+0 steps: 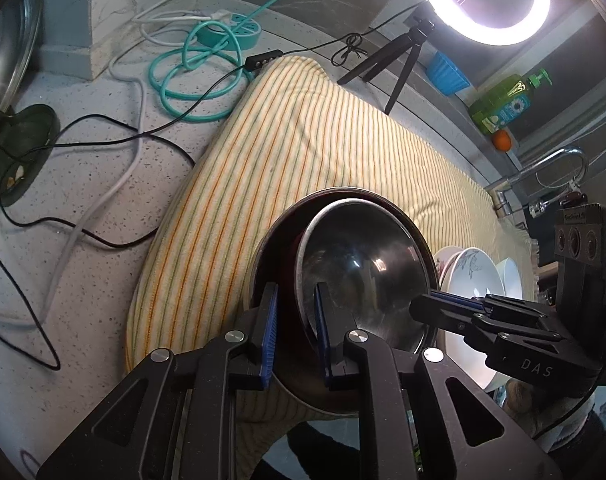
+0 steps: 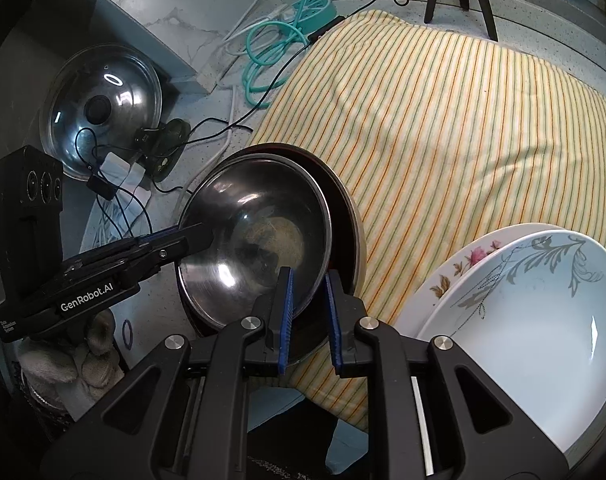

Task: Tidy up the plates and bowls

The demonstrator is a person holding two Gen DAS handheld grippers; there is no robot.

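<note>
You've got both grippers on the steel bowl (image 2: 259, 236), which sits tilted inside a darker, wider bowl (image 2: 345, 240) on the striped cloth (image 2: 443, 140), w/ the white plates (image 2: 523, 320) stacked just beside it on your right.

Left gripper (image 1: 297, 336): fingers narrow, pinched on the steel bowl's near rim, one pad inside the wall, one outside. Right gripper (image 2: 308, 320): same story on the opposite rim, jaws close together w/ the thin metal edge between them (whether the pads are biting hard or just grazing, can't tell for sure from here).

What can bite you:
- Thin polished rim + small pad contact = slip. If one side lets go, the bowl swings down off the other grip and clangs into the dark bowl.
- Lift unevenly and the steel bowl may drag the outer bowl along, since they're nested and touching.
- Swing right too low and you clip the plate stack; those are ceramic, prob. chip.
- The cloth is soft and rumpled, so anything set down off-center may rock or slide.
- Cables (image 1: 103, 140) lie on the counter (image 1: 83, 260) to the left; keep clear, a snag would jerk your hand.
</note>
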